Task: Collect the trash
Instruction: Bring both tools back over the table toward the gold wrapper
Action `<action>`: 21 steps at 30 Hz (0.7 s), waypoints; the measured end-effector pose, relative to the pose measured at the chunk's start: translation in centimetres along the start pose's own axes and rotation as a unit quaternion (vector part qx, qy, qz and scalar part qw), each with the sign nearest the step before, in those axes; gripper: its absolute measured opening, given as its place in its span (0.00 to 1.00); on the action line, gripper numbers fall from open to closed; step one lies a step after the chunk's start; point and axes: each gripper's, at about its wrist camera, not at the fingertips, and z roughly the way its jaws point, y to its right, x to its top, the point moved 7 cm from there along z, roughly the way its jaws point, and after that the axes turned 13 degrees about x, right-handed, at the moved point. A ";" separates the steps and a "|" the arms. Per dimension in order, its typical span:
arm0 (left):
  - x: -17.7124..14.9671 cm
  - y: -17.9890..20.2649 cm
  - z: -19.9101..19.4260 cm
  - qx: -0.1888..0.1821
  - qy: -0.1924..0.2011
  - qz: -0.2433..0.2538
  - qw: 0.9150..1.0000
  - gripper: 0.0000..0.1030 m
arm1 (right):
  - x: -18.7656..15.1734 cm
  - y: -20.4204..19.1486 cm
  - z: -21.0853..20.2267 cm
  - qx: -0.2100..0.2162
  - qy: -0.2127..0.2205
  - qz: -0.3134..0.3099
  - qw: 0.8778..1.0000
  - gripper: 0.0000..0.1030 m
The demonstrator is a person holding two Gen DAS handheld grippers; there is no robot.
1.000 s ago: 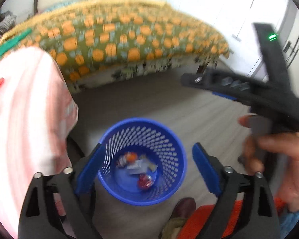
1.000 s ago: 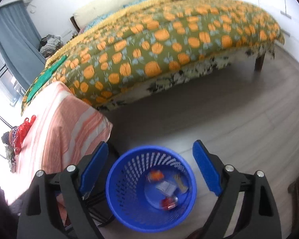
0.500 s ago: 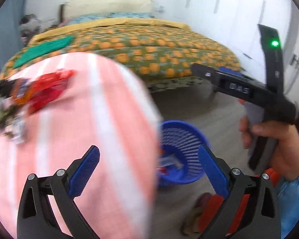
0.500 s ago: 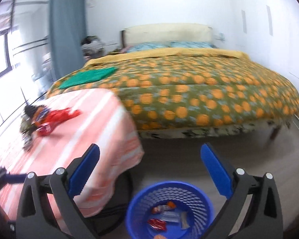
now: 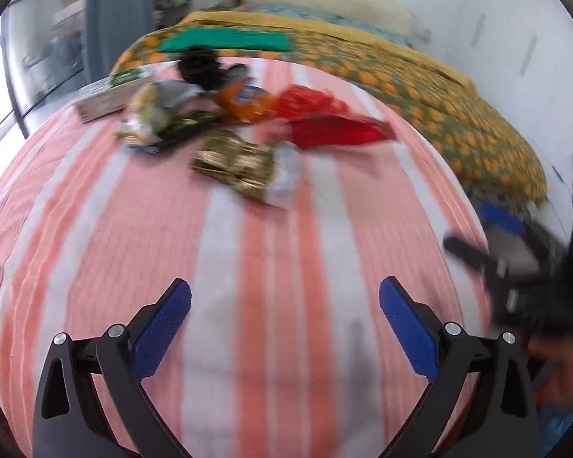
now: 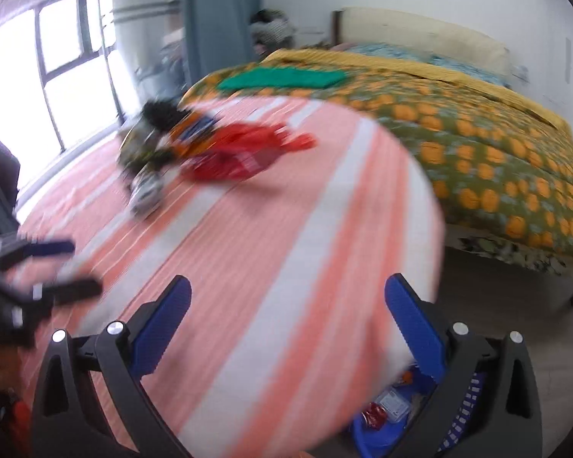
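A pile of trash lies at the far side of a table with a pink and white striped cloth (image 5: 248, 286): a red wrapper (image 5: 324, 122), an orange packet (image 5: 244, 101), a gold packet (image 5: 236, 164), a yellow-green bag (image 5: 149, 114) and a box (image 5: 107, 95). The red wrapper (image 6: 240, 149) also shows in the right wrist view. My left gripper (image 5: 284, 328) is open and empty above the near cloth. My right gripper (image 6: 288, 328) is open and empty over the table's right edge. The blue basket (image 6: 385, 423) with wrappers in it sits on the floor below.
A bed with an orange-flowered cover (image 6: 477, 145) stands beyond the table, with a green cloth (image 6: 282, 78) on it. A window (image 6: 26, 76) and a curtain (image 6: 217, 19) are at the left. The right gripper shows at the right edge of the left wrist view (image 5: 515, 267).
Both grippers have swung up from over the blue basket on the floor to over the striped table. The trash pile has come into view. Both stay open and empty.
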 end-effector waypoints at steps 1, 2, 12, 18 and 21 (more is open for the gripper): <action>0.3 -0.5 0.1 0.004 0.001 -0.006 1.000 0.95 | -0.1 -0.5 0.4 0.000 -0.005 -0.008 1.000 0.96; 1.0 -0.9 0.4 0.011 0.003 -0.014 1.000 0.95 | -0.2 -1.0 0.7 0.000 -0.009 -0.016 1.000 0.96; 7.9 -1.3 2.5 0.063 0.017 -0.082 0.994 0.95 | 0.0 0.8 0.4 -0.001 0.006 0.015 1.000 0.96; 7.8 -2.2 5.1 0.114 -0.008 -0.058 0.992 0.95 | 0.3 0.6 0.3 0.002 0.009 0.013 1.000 0.96; 6.7 -4.8 4.4 0.112 -0.010 -0.053 0.992 0.95 | 0.4 0.7 0.2 0.004 0.010 0.011 1.000 0.96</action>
